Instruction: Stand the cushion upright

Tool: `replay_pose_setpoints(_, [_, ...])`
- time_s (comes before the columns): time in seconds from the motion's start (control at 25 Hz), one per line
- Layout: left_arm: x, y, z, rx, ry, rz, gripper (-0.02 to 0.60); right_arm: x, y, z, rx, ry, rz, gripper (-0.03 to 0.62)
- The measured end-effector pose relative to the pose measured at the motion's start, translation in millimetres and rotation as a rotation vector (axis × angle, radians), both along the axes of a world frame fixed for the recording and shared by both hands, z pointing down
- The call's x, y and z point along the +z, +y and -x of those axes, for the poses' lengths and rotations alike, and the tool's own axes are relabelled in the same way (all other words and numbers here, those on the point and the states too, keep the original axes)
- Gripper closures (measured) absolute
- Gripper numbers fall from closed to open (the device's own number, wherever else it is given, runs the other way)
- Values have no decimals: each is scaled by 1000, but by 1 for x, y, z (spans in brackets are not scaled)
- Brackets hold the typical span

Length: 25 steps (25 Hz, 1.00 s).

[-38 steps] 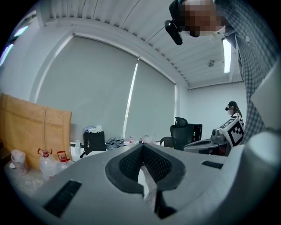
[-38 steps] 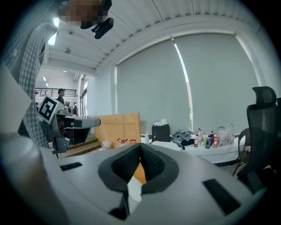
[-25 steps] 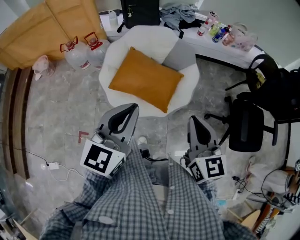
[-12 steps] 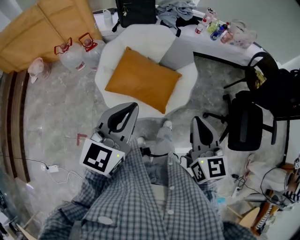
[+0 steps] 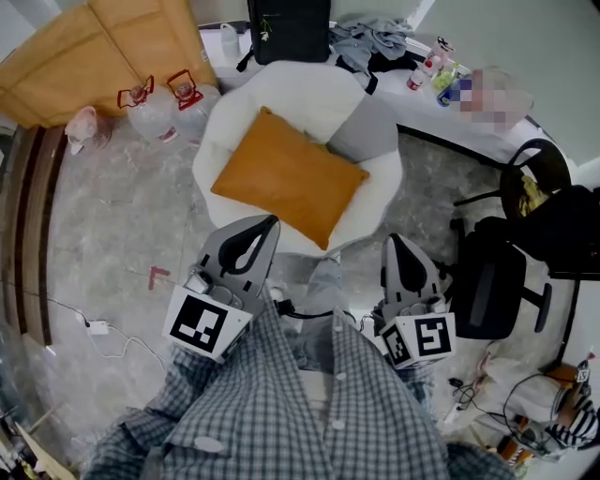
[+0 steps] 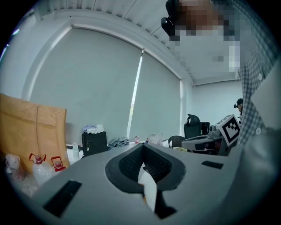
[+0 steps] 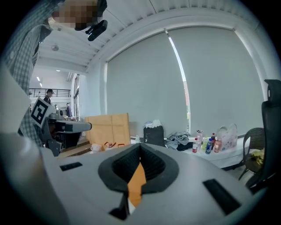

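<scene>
The person wore a blue-and-white checked shirt (image 5: pixel 272 412) with pale buttons. The left gripper (image 5: pixel 269 223) and right gripper (image 5: pixel 394 240) were smooth grey shells with black ribbed jaw linings. Behind each sat a white marker cube (image 5: pixel 200 323) printed with black squares.

One orange cushion (image 5: pixel 286 176), one white armchair (image 5: pixel 302 86), two water jugs (image 5: pixel 148 112) (image 5: pixel 192 98), two tools (image 5: pixel 266 223) (image 5: pixel 393 241), one black bag (image 5: pixel 289 28)

Right gripper view: past R claw (image 7: pixel 140 151), jaws closed, cushion (image 7: pixel 137 181) is only an orange sliver, rest hidden. Left gripper view: past L claw (image 6: pixel 142 151), chair (image 6: pixel 149 193) is just a white strip. Bottles (image 5: pixel 434 75) far beyond R claw too small to tell apart. Cardboard (image 5: pixel 89 52) cut off at top-left edge.
</scene>
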<state>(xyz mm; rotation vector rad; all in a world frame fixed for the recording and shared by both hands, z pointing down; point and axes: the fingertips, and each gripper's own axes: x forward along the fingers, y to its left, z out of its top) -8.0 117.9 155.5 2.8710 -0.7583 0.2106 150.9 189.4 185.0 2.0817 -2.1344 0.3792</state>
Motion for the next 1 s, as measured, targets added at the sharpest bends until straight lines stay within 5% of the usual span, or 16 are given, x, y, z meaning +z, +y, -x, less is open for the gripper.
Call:
replay_pose_setpoints(0.68, [37,-58,-109,-180,-68,126,577,45,-89,-99,-275,-29,105,588])
replay_pose_setpoints(1.0, [80,-69,-126,-267,-83,217,577,91,-123,-127,-361,-61,167,588])
